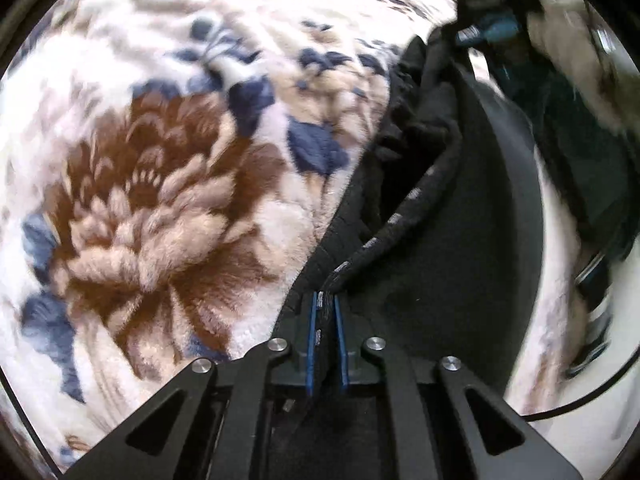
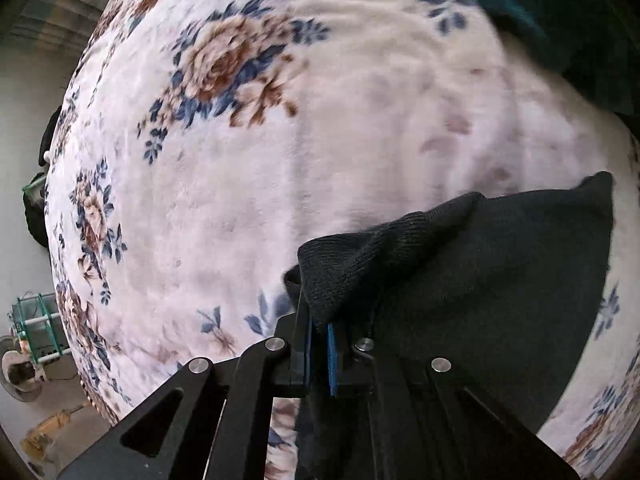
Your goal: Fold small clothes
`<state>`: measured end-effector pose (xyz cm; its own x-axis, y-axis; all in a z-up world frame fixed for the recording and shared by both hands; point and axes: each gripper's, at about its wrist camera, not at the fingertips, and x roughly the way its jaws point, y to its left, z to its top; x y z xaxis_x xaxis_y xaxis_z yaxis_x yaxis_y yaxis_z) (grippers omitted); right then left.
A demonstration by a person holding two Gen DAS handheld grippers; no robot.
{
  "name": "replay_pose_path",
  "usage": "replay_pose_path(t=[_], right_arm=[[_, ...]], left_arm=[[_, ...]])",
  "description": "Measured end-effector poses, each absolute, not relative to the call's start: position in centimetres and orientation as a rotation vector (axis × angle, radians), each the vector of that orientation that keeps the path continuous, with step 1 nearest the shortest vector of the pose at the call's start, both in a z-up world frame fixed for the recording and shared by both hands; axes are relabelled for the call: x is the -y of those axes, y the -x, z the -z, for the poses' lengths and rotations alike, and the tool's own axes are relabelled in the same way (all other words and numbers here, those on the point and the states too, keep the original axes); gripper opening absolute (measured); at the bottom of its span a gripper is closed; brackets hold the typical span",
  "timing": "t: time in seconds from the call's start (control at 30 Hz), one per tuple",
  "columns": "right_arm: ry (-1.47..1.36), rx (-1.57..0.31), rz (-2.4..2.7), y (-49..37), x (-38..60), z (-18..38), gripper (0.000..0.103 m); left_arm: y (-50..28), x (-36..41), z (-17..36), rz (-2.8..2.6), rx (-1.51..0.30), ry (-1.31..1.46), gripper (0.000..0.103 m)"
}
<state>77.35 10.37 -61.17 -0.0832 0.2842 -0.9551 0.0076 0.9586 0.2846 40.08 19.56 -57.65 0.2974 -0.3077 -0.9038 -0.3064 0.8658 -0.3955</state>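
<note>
1. Floral fleece blanket [image 2: 280,168] covers the bed; bare floor with clutter shows past its left edge in the right wrist view.
2. Black knit garment [image 2: 480,272] lies on the blanket toward its near right part in that view; a dark green cloth [image 2: 560,20] sits at the far right corner, apart from it.
3. Left gripper [image 1: 326,320]: jaws closed on a black hem with pale printed marks, pinched between the blue pads [image 1: 312,340].
4. Right gripper [image 2: 318,332]: jaws closed on a bunched ribbed edge of the garment.
5. Key relation: in the left wrist view the garment [image 1: 432,240] runs straight ahead from the jaws, long axis along the pointing line, up toward the far right, where the other rig looks to be (blurred). In the right wrist view the cloth spreads ahead and rightward from the jaws.
6. Judgement: both ends held, so neither hand needs to reach; next likely lift, stretch flat, then fold along that axis.
</note>
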Motion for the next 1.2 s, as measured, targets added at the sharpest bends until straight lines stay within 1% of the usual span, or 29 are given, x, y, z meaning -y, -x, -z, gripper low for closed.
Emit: replay_pose_path(t=[0.03,0.1,0.13,0.17,0.2,0.23,0.27,0.37,0.47,0.5,0.63,0.7,0.73,0.83,0.87,1.0,1.03,1.07,1.1,1.13,1.2], right_arm=[[-0.220,-1.661,-0.250,-77.4,-10.6,61.8,0.010],[-0.210,-1.665,-0.321,-76.7,-10.2,61.8,0.019],[-0.222,-1.652,-0.378,-75.8,-9.7,61.1,0.025],[-0.230,-1.640,-0.418,-74.8,-9.1,60.4,0.047],[-0.235,-1.620,-0.452,-73.6,-8.3,59.6,0.069],[-0.240,-1.578,-0.487,-71.4,-6.7,58.1,0.073],[-0.240,-1.557,-0.500,-69.7,-5.6,57.3,0.073],[-0.276,-1.550,-0.483,-62.3,0.0,55.8,0.073],[-0.330,-1.611,-0.425,-54.1,4.7,56.6,0.073],[-0.334,-1.638,-0.402,-51.5,5.8,57.0,0.073],[-0.454,-1.755,-0.280,-38.9,9.8,59.3,0.073],[-0.517,-1.783,-0.232,-34.3,10.7,60.4,0.073],[-0.549,-1.809,-0.195,-31.1,10.9,61.3,0.073],[-0.624,-1.831,-0.120,-25.0,10.7,63.5,0.073],[-0.635,-1.828,-0.108,-23.6,10.5,64.1,0.073],[-0.673,-1.780,-0.084,-19.7,9.0,66.2,0.072],[-0.678,-1.771,-0.083,-19.3,8.6,66.4,0.071],[-0.676,-1.760,-0.073,-18.7,8.3,66.7,0.067],[-0.675,-1.747,-0.066,-18.2,8.0,66.8,0.065],[-0.677,-1.738,-0.063,-18.3,7.7,66.8,0.065],[-0.686,-1.707,-0.057,-18.3,7.6,66.3,0.065]], left_arm=[[-39.9,-20.1,57.5,0.008,-1.288,0.593,0.010],[-39.1,-21.0,56.5,0.061,-1.267,0.659,0.015],[-38.4,-21.8,55.9,0.076,-1.257,0.668,0.023],[-37.6,-22.4,55.1,0.081,-1.249,0.659,0.037],[-36.7,-23.8,54.3,0.103,-1.240,0.660,0.045],[-35.7,-24.4,53.5,0.122,-1.237,0.663,0.057],[-34.9,-24.8,53.0,0.118,-1.239,0.662,0.059],[-31.7,-26.4,51.3,0.085,-1.272,0.639,0.059],[-28.9,-26.6,50.1,0.064,-1.306,0.598,0.059],[-28.3,-25.6,49.9,0.065,-1.310,0.587,0.059],[-24.9,-25.2,50.6,0.056,-1.356,0.572,0.059],[-23.3,-24.9,51.8,0.062,-1.408,0.566,0.059],[-23.0,-24.6,52.1,0.062,-1.416,0.560,0.059],[-21.2,-23.6,53.0,0.079,-1.433,0.499,0.059],[-20.8,-23.3,53.1,0.088,-1.431,0.495,0.057],[-20.0,-21.2,53.8,0.108,-1.430,0.445,0.057],[-20.0,-20.6,54.0,0.102,-1.425,0.428,0.054],[-19.7,-20.0,54.2,0.103,-1.424,0.417,0.039],[-19.6,-19.6,54.3,0.104,-1.424,0.408,0.028],[-19.4,-18.9,54.6,0.091,-1.434,0.369,0.014],[-19.5,-18.0,55.2,0.086,-1.424,0.341,0.003]])
